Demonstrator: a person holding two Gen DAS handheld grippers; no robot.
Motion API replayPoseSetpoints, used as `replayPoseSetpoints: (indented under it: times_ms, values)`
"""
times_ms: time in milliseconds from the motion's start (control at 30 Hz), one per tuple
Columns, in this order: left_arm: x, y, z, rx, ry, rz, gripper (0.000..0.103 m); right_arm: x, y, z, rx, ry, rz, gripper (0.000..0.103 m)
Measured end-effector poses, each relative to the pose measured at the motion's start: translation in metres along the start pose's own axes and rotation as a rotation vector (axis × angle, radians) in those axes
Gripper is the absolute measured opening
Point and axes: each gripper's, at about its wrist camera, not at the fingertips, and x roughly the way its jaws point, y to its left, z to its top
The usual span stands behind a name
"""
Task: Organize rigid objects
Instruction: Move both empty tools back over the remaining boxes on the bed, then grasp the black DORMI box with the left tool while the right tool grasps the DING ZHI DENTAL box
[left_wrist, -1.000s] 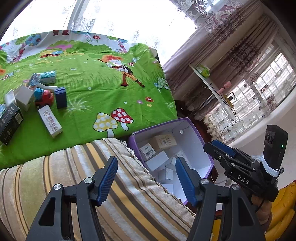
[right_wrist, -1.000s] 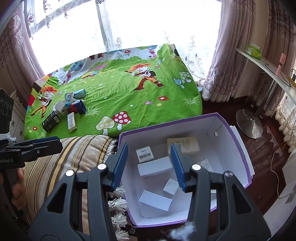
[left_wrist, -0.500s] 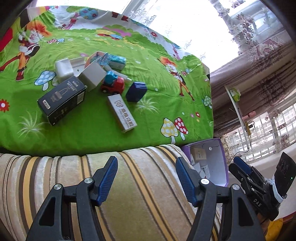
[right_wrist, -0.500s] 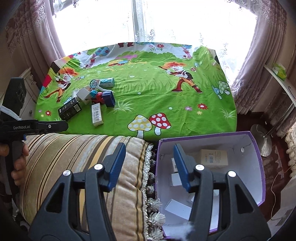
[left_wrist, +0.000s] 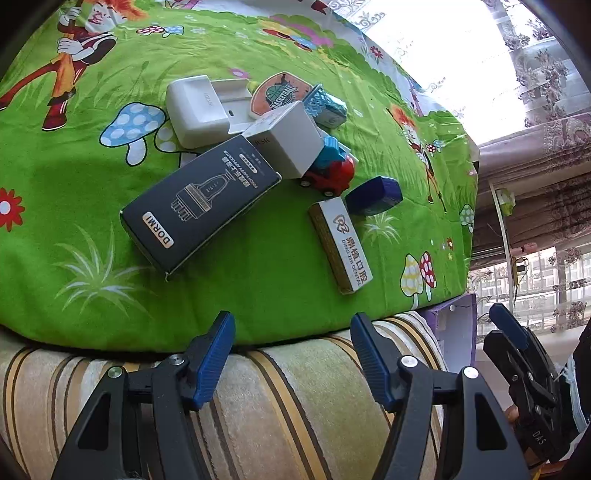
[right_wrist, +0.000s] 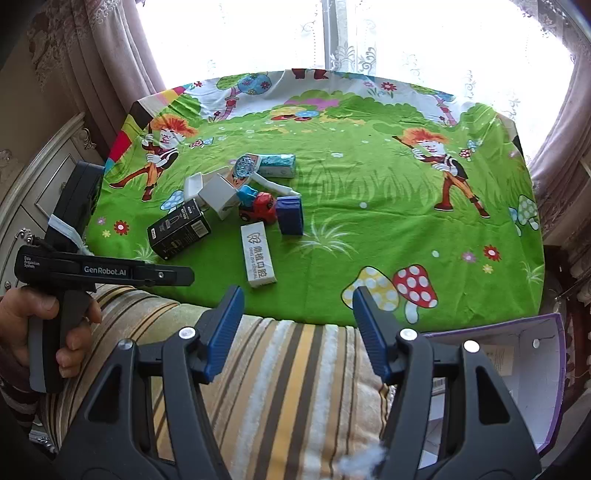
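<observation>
A cluster of small things lies on the green cartoon bedsheet (left_wrist: 74, 206): a black DORMI box (left_wrist: 199, 201), a long white dental box (left_wrist: 341, 245), a dark blue box (left_wrist: 375, 190), a red and blue toy truck (left_wrist: 328, 168), white boxes (left_wrist: 286, 138) and a teal box (right_wrist: 277, 165). My left gripper (left_wrist: 291, 354) is open and empty over the striped cushion, just short of the cluster. My right gripper (right_wrist: 297, 328) is open and empty, further back. The purple-edged box (right_wrist: 524, 369) with several small cartons stands at the lower right.
A striped cushion (right_wrist: 280, 384) lies along the near bed edge under both grippers. Curtains and a bright window stand behind the bed. A cabinet (right_wrist: 40, 177) stands at the left. The right side of the sheet holds no objects.
Both grippers have swung left, away from the purple box and toward the cluster on the sheet. The left gripper has come much closer to the boxes. Both stay open and empty.
</observation>
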Motion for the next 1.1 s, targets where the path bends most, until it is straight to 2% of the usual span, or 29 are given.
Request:
replayPoseSetpoints:
  times_ms: [167, 267, 500, 567, 700, 833, 1100]
  values:
    - [0.0, 0.016, 0.014, -0.03, -0.016, 0.053, 0.066, 0.028, 0.02, 0.013, -0.038, 0.037, 0.021, 0.065]
    - [-0.005, 0.027, 0.021, -0.052, -0.036, 0.085, 0.072, 0.044, 0.026, 0.016, -0.051, 0.062, 0.027, 0.065]
    - [-0.014, 0.046, 0.038, -0.064, -0.092, 0.153, 0.073, 0.074, 0.032, 0.018, -0.055, 0.118, 0.048, 0.065]
    - [-0.018, 0.047, 0.04, -0.051, -0.107, 0.183, 0.078, 0.081, 0.031, 0.02, -0.049, 0.128, 0.047, 0.065]
    - [-0.03, 0.041, 0.038, -0.016, -0.166, 0.239, 0.087, 0.098, 0.029, 0.023, -0.044, 0.152, 0.032, 0.065]
    - [-0.035, 0.025, 0.038, 0.008, -0.197, 0.268, 0.103, 0.111, 0.033, 0.025, -0.069, 0.172, 0.026, 0.065]
    - [-0.015, 0.006, 0.053, -0.005, -0.2, 0.358, 0.103, 0.129, 0.033, 0.028, -0.083, 0.186, 0.012, 0.062]
